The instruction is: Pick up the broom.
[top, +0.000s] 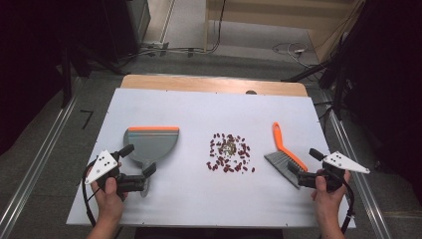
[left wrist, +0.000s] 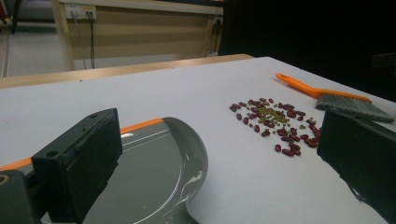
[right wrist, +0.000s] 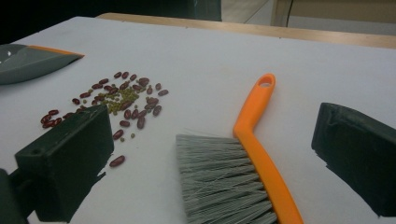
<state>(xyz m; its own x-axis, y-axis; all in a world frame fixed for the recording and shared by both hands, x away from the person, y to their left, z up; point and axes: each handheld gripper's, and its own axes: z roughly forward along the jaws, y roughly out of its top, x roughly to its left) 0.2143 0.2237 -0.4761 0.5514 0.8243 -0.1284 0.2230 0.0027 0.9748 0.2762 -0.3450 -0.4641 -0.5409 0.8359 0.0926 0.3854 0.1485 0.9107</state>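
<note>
Left gripper point(top: 139, 166) gaping by smooth grey dustpan point(top: 152, 144) | right gripper point(top: 307, 166) gaping over bristly orange-handled brush point(top: 283, 155) | glossy beans point(top: 229, 152) between

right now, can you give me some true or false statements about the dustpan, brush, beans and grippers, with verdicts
1. The dustpan lies left of the beans. True.
2. The brush has a blue handle. False: it is orange.
3. The left gripper is clamped on the dustpan. False: its jaws stand open at the dustpan's handle end.
4. The beans sit in a loose pile on the white table. True.
5. The right gripper has open jaws by the brush's bristles. True.
</note>
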